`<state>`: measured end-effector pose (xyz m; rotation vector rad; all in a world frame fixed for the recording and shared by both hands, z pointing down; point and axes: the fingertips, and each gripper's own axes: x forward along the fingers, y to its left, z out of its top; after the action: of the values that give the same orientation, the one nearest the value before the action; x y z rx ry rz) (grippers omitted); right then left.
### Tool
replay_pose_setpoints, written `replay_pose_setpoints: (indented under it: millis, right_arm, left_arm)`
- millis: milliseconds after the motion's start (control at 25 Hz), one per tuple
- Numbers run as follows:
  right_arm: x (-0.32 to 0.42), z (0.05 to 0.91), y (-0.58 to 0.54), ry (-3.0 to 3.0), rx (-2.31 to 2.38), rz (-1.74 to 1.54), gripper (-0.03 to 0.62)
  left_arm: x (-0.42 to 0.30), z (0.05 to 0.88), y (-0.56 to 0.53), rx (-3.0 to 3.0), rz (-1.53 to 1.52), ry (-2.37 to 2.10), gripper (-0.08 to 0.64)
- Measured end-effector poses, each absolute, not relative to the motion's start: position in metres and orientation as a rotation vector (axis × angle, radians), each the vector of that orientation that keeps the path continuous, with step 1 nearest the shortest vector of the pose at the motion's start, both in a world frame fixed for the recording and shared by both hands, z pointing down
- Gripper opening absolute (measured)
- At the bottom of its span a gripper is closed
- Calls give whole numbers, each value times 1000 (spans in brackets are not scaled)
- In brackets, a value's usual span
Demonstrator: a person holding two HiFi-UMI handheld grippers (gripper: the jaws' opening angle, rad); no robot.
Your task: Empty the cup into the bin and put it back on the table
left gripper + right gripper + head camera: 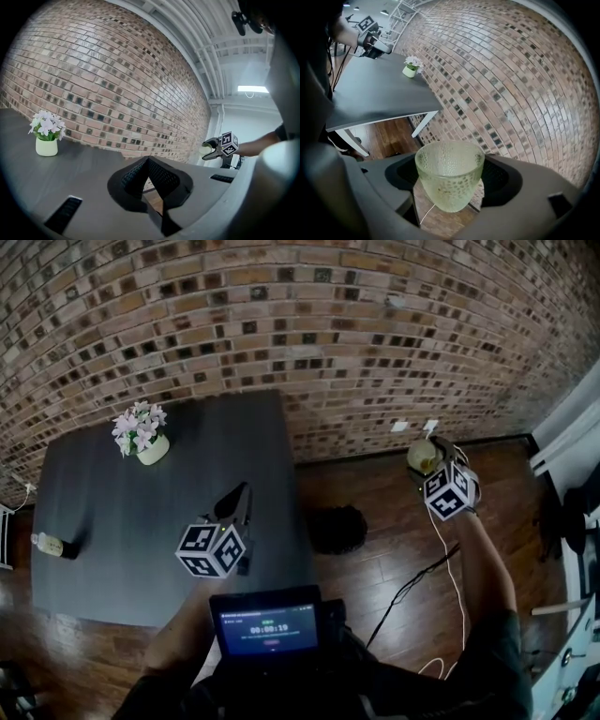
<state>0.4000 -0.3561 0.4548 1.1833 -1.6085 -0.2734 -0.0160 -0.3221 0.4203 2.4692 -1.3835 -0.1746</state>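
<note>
A pale green, dimpled glass cup (450, 180) stands upright between the jaws of my right gripper (450, 164), which is shut on it; I see nothing inside it. From the head view, the cup (421, 457) and right gripper (433, 465) hang over the wooden floor near the brick wall, right of the black bin (336, 528). My left gripper (240, 498) hovers over the dark grey table (112, 512) near its right edge. Its jaws (149, 161) are shut with nothing between them. The left gripper view also catches the cup (205, 149) far off.
A white pot of flowers (142, 433) stands at the table's back, and a bottle (52, 545) lies at its left edge. A cable (412, 585) runs across the floor. White furniture (562, 451) stands at the right. A brick wall closes the back.
</note>
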Motion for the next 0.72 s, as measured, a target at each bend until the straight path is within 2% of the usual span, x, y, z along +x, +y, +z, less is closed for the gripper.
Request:
replay_pose_setpoints:
  millis: [720]
  right_arm:
    - [398, 439, -361, -1486, 1074, -386, 391]
  left_arm:
    - [-21, 419, -330, 2449, -192, -1403, 0]
